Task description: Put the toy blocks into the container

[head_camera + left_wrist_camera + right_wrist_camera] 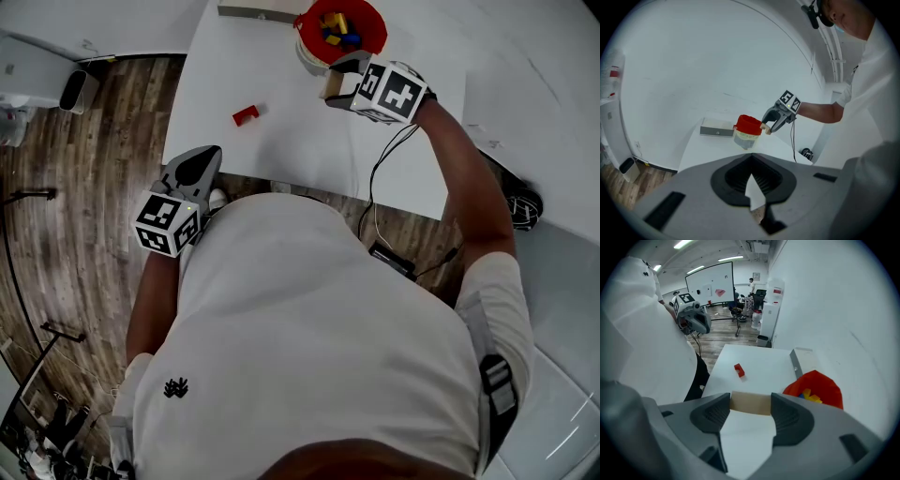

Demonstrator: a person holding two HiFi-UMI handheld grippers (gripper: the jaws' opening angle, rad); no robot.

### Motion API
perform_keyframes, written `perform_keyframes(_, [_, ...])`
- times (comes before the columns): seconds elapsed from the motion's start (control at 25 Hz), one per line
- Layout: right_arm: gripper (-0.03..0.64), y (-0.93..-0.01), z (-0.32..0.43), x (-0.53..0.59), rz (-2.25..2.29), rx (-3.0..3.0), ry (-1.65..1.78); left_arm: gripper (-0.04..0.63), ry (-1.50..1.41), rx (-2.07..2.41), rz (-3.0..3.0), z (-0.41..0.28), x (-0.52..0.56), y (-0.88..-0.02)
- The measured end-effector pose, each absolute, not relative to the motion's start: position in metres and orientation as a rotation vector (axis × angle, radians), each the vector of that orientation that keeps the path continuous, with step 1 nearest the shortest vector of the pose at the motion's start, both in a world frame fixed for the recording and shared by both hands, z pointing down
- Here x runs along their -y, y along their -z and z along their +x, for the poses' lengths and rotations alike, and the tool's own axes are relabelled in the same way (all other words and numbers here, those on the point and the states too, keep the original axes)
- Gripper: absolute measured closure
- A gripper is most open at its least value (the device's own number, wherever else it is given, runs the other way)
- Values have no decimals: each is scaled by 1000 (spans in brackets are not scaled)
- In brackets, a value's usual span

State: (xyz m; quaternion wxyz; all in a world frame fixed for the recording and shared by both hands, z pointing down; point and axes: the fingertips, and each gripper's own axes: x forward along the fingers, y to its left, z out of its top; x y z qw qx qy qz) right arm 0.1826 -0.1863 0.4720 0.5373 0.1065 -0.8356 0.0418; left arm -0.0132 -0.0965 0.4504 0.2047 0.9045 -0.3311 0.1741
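My right gripper (750,405) is shut on a plain wooden block (750,403), lifted above the white table beside the red-lined container (816,389). In the head view the same wooden block (332,86) hangs at the container's (354,28) near rim, and yellow and blue blocks (335,27) lie inside. A red block (247,114) rests alone on the table to the left. My left gripper (194,172) hovers off the table's near edge with its jaws together and nothing in them. From the left gripper view, the container (748,125) and the right gripper (772,125) show far ahead.
A flat grey box (258,11) lies at the table's far edge by the container. A black cable (377,178) trails from my right gripper over the table's (281,155) near edge. Wooden floor lies to the left, with white appliances (37,75) there.
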Motion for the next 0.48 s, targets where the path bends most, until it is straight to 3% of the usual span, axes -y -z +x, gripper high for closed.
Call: perform_keyframes(0.48, [341, -448, 240, 287, 392, 1952, -98, 589, -487, 943, 2513, 2, 102, -452])
